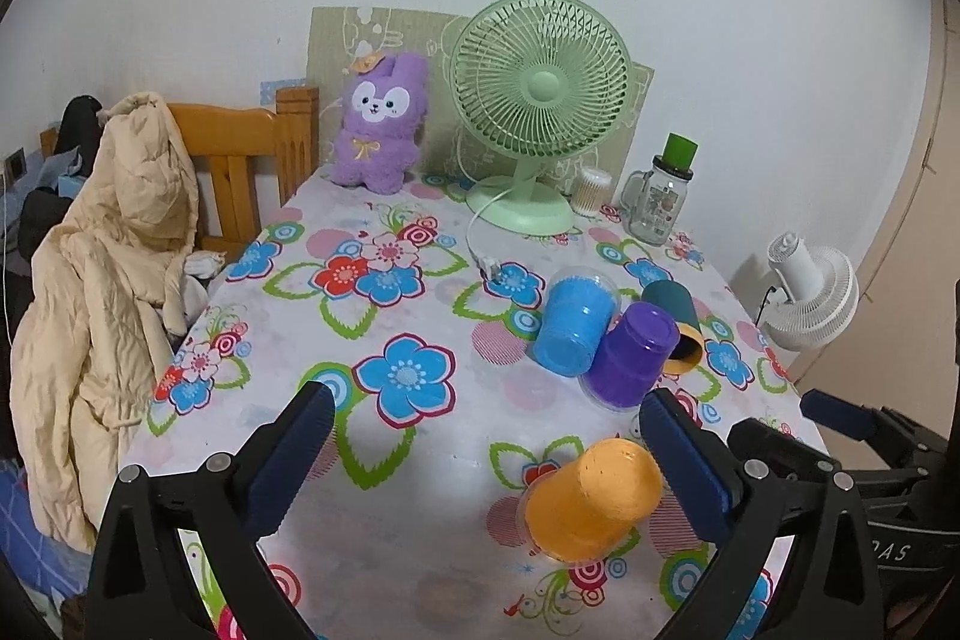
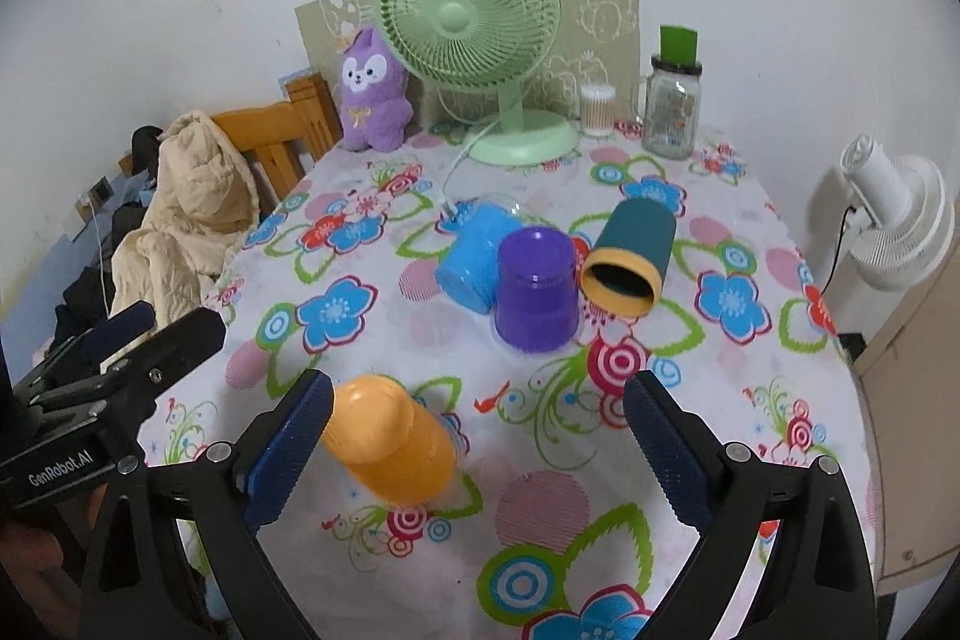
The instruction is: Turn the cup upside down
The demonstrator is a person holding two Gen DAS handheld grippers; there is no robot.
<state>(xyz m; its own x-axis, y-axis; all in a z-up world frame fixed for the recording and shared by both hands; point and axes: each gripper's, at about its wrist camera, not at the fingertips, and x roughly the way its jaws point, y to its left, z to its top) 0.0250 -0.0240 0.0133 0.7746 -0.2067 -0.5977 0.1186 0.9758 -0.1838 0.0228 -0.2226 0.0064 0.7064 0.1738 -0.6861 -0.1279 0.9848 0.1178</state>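
bare cloth (image 1: 384,490) front-left, 3 cups (image 2: 537,292) crowding mid-right

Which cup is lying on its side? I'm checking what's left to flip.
The teal cup with the yellow rim: it lies tipped over, its open mouth facing the camera. The purple cup, blue cup and orange cup show closed bottoms up.

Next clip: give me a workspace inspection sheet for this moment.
Surface: table under a floral cloth.
Job's things: orange cup, blue cup and purple cup mouth-down; teal cup lying on its side.
Clutter: green fan, plush, jar, swab tub.
Grippers: left gripper and right gripper open, holding nothing.
Cables: fan cord lying on the cloth.
Surroundings: chair with coat, white fan, wall.
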